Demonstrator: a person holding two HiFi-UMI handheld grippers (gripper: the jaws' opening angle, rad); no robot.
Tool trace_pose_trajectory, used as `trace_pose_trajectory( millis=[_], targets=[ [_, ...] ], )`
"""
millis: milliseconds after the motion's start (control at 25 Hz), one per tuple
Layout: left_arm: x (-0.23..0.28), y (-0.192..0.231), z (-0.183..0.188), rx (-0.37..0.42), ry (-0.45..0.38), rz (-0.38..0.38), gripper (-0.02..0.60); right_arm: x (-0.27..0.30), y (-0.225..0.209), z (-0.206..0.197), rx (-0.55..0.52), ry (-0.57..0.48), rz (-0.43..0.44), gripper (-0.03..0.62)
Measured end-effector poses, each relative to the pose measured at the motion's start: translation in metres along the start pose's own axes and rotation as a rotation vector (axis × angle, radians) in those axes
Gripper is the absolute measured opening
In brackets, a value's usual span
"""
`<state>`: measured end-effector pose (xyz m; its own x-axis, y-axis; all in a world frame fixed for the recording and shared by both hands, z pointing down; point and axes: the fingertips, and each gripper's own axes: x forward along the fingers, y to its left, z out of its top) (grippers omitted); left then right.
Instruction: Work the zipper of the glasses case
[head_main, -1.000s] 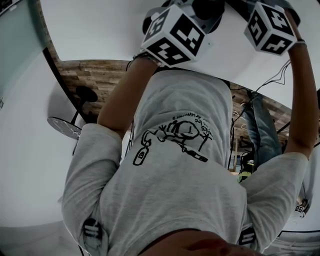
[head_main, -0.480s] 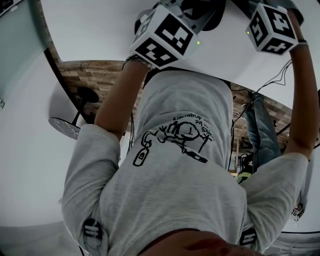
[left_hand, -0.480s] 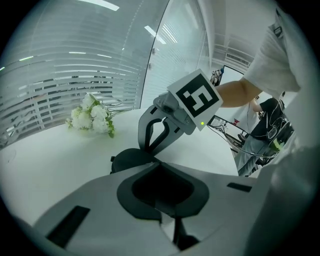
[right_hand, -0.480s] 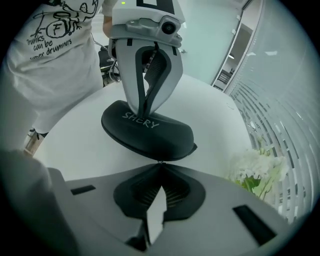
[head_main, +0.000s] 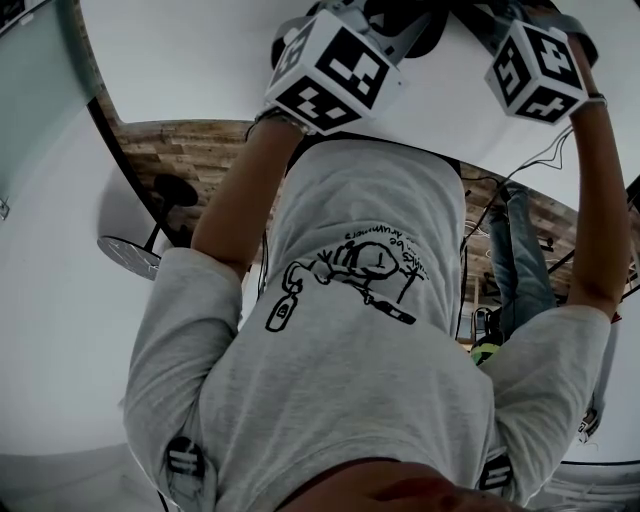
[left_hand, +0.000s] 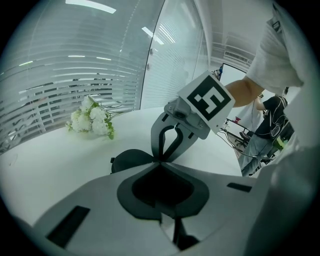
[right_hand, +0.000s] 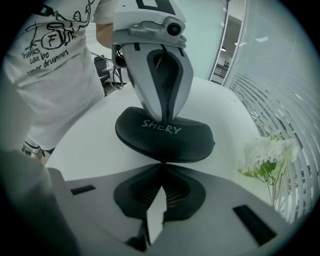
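The person leans over the white surface (right_hand: 95, 150) with both bare forearms stretched out ahead of the grey T-shirt (head_main: 350, 350), left forearm (head_main: 240, 200) and right forearm (head_main: 605, 200) running nearly parallel. Each hand is tucked behind its gripper's marker cube, the left cube (head_main: 330, 72) and the right cube (head_main: 538, 72) held near each other. The black glasses case (right_hand: 165, 136) lies flat on the surface between the two grippers, which face one another across it. The right gripper (right_hand: 162, 163) tips steeply down from the near side. Its jaws are pressed fully together, their tips right at the case's near rim. Whatever thin bit they may be nipping there is too small to make out. The left gripper (right_hand: 167, 116) comes down from the opposite side at a gentler slant. Its two curved fingers (right_hand: 145, 85) are also drawn together, with the tips set on the case's far edge; I cannot tell whether they actually pinch it. A small bunch of white flowers (right_hand: 264, 154) lies on the surface off to one side, well apart from the case.
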<state>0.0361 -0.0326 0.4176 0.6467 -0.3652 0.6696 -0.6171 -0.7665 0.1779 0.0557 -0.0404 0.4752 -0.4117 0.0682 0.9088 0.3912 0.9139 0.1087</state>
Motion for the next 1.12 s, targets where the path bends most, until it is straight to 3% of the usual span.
trace_pose_trajectory(
  millis=[360, 600, 1120],
  targets=[
    [-0.003, -0.001, 0.004, -0.033, -0.009, -0.024, 0.020, -0.010, 0.001, 0.001, -0.035, 0.004, -0.045, 0.005],
    [0.007, 0.000, -0.001, 0.001, 0.017, -0.032, 0.020, -0.015, -0.024, -0.014, -0.067, 0.053, -0.123, 0.005],
    [0.013, 0.002, 0.001, 0.021, 0.030, -0.017, 0.020, -0.014, -0.005, -0.022, 0.004, 0.038, -0.091, 0.005]
  ],
)
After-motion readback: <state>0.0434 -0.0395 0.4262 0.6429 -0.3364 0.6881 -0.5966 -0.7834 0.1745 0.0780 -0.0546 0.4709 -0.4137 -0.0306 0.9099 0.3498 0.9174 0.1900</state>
